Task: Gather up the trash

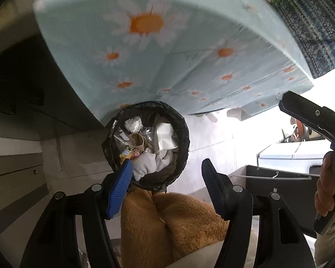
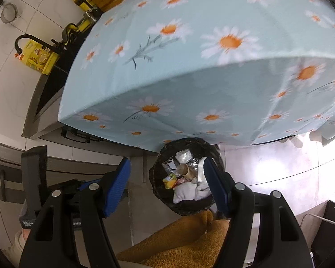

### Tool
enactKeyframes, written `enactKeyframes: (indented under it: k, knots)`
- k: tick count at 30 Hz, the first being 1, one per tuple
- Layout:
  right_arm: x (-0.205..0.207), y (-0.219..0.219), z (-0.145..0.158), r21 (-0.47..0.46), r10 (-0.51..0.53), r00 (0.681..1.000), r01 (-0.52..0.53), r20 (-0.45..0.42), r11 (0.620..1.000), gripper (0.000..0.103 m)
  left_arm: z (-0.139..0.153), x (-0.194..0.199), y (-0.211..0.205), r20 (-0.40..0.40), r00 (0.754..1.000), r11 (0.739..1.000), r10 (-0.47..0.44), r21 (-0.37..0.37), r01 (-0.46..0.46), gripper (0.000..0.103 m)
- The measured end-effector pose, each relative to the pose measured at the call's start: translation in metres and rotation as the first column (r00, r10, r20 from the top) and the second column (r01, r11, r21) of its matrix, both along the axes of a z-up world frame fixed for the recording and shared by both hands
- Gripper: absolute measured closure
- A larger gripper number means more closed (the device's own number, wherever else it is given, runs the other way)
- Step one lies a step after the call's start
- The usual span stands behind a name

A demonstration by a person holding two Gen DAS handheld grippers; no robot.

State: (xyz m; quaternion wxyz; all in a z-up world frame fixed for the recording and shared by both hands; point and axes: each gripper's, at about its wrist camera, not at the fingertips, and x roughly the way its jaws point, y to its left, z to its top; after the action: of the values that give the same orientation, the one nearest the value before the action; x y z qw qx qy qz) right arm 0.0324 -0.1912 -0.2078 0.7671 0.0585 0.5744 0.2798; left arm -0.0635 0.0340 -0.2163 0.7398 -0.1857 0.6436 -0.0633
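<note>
So on the left there's grey cabinetry (image 1: 15,169), then the left gripper (image 1: 165,181) hanging over the floor with its blue pads spread apart, nothing between them. The trash bin (image 1: 183,138), black-lined and stuffed with tissues, a paper cup and wrappers, sits right at the daisy tablecloth (image 1: 167,55) edge. The right gripper (image 2: 167,185) is spread too, empty, above that bin.

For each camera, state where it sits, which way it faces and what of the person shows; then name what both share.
Left wrist: on the left tool, facing steeply down at the trash bin; orange-clad legs and the hand on the right tool show.
Right wrist: on the right tool, facing down at the bin from its left; legs show.
Shared: bin, daisy tablecloth, legs.
</note>
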Motion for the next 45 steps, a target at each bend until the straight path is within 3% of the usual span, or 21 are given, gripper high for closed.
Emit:
enactKeyframes:
  k: [5, 12, 15, 20, 25, 29, 38, 43, 45]
  knots:
    - [-0.003, -0.022, 0.029, 0.011, 0.006, 0.999, -0.007, 0.05, 1.0, 0.035, 0.036, -0.003, -0.004, 0.042, 0.999, 0.999, 0.014, 0.031, -0.016, 0.041]
    - [-0.013, -0.053, 0.061, 0.02, 0.037, 0.993, -0.039, 0.11, 0.999, 0.026, 0.081, -0.012, -0.018, 0.112, 0.992, 0.995, 0.059, 0.075, -0.068, 0.041]
    - [-0.019, -0.063, 0.077, 0.028, 0.049, 0.988, -0.053, 0.148, 0.998, 0.021, 0.106, -0.018, -0.022, 0.162, 0.984, 0.991, 0.072, 0.103, -0.089, 0.027]
    - [-0.027, -0.081, 0.111, 0.044, 0.069, 0.965, -0.083, 0.253, 0.996, 0.014, 0.151, -0.028, -0.031, 0.239, 0.965, 0.981, 0.104, 0.132, -0.139, 0.027]
    - [-0.036, -0.102, 0.153, 0.085, 0.048, 0.934, -0.083, 0.355, 0.993, 0.005, 0.204, -0.035, -0.044, 0.34, 0.933, 0.973, 0.118, 0.146, -0.177, 0.009]
    - [-0.042, -0.115, 0.187, 0.08, 0.048, 0.9, -0.091, 0.433, 0.993, 0.005, 0.244, -0.037, -0.055, 0.412, 0.904, 0.966, 0.112, 0.167, -0.196, 0.007]
    - [-0.05, -0.139, 0.231, 0.106, -0.027, 0.844, -0.035, 0.536, 0.994, 0.005, 0.281, -0.034, -0.068, 0.477, 0.876, 0.959, 0.072, 0.209, -0.193, 0.007]
    - [-0.047, -0.144, 0.236, 0.118, -0.057, 0.85, -0.006, 0.523, 0.993, 0.005, 0.287, -0.029, -0.071, 0.491, 0.869, 0.962, 0.056, 0.207, -0.179, 0.007]
    - [-0.046, -0.142, 0.237, 0.108, -0.052, 0.848, -0.006, 0.528, 0.994, 0.005, 0.289, -0.03, -0.071, 0.514, 0.856, 0.957, 0.062, 0.212, -0.197, 0.007]
